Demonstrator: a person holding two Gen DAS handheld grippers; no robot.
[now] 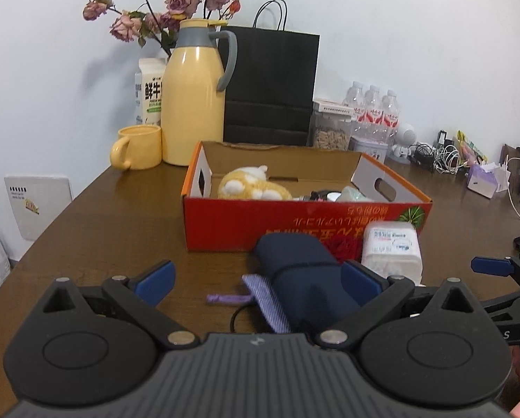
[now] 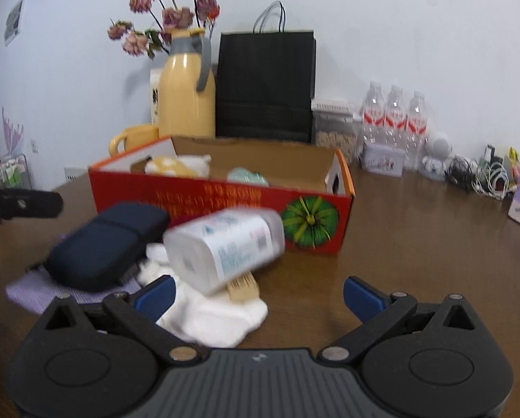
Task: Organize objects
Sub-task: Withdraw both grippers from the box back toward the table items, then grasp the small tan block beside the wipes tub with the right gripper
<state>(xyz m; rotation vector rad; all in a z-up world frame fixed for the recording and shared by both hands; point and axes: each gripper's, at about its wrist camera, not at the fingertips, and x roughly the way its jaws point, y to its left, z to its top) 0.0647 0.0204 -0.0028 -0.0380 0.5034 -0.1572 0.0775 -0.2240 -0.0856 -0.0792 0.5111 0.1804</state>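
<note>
A dark brown wooden tabletop (image 1: 120, 216) carries an open red cardboard box (image 1: 295, 223), with a navy pouch (image 1: 305, 271), a purple cloth (image 1: 267, 299) and a white wipes pack (image 1: 392, 247) in front of it. Behind stand a yellow jug (image 1: 193, 104), yellow mug (image 1: 138, 146), black paper bag (image 1: 270, 87), water bottles (image 1: 375, 111) and tangled cables (image 1: 437, 160).

Red box (image 1: 260, 223) with green melon print, navy pouch (image 1: 301, 264), yellow jug (image 1: 193, 104).

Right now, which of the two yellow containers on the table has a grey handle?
The tall yellow jug has the grey handle and grey collar. The short yellow mug beside it has a handle yellow like its body.
</note>
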